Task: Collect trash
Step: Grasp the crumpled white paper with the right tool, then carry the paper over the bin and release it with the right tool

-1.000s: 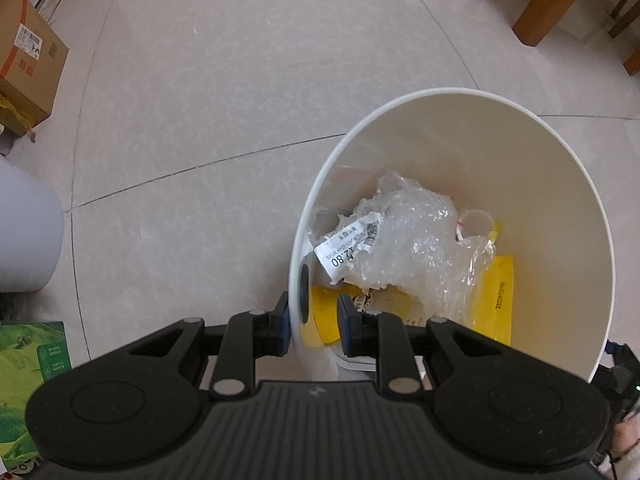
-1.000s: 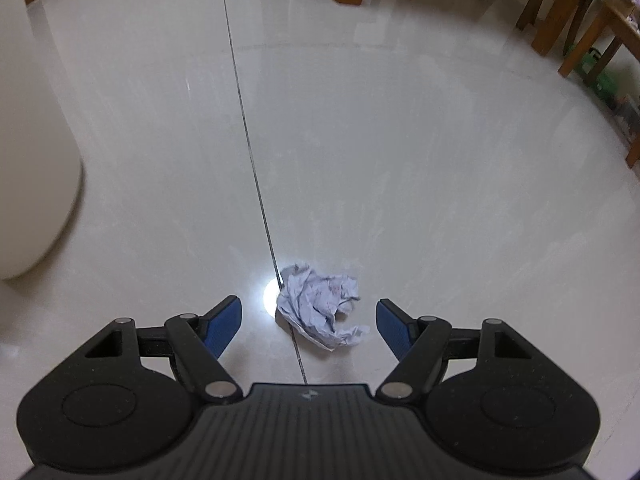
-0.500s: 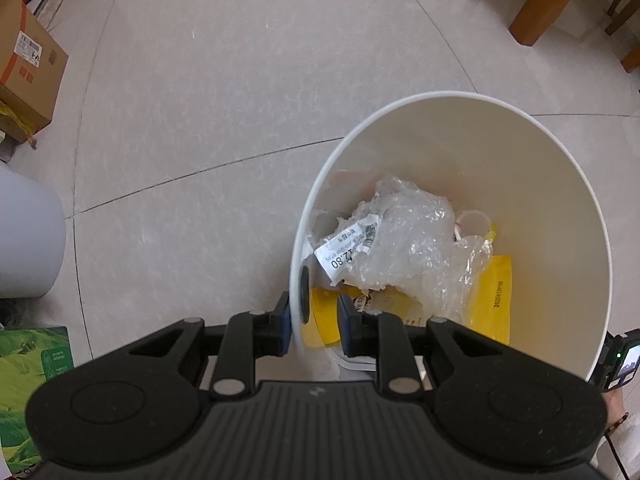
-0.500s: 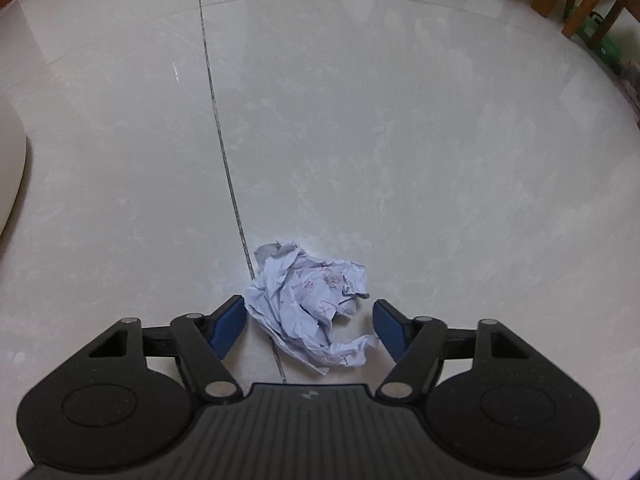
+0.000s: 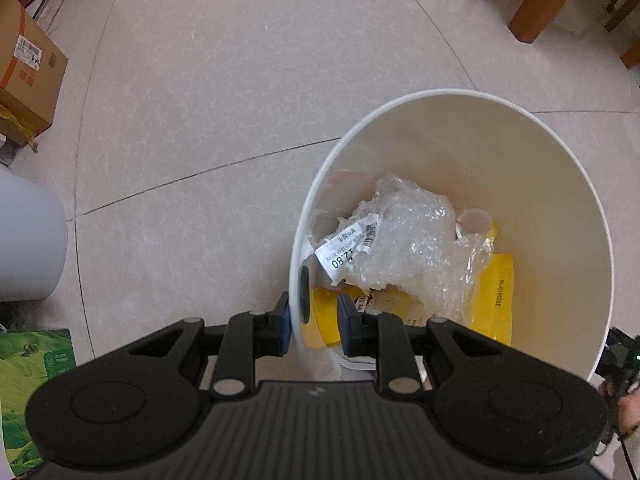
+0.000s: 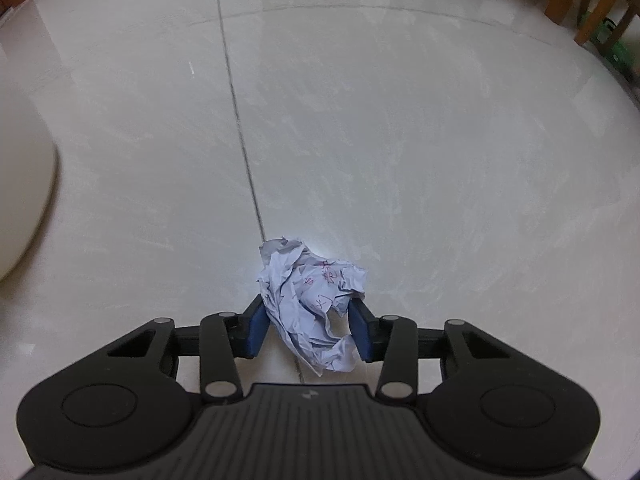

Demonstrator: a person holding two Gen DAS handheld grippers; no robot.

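Where the floor [image 6: 400,140] seam runs, item: crumpled paper [image 6: 312,304], lying directly between the right gripper [image 6: 308,330] pads, both touching its sides, its length pointing away. Left gripper [image 5: 312,318]: clamped on bin [image 5: 520,168] rim, farther off.

This looks like a room in a home: a pale, glossy tiled floor [image 6: 360,140] runs under brown wooden furniture legs [image 5: 536,4], likely a dining table and chairs. A taped cardboard shipping box [image 5: 28,76] and a green printed carton [image 5: 28,384] sit on the floor by the wall. A white waste bin [image 5: 520,152] holds household packaging: crumpled clear plastic wrap [image 5: 412,240] and a yellow packet [image 5: 496,292].
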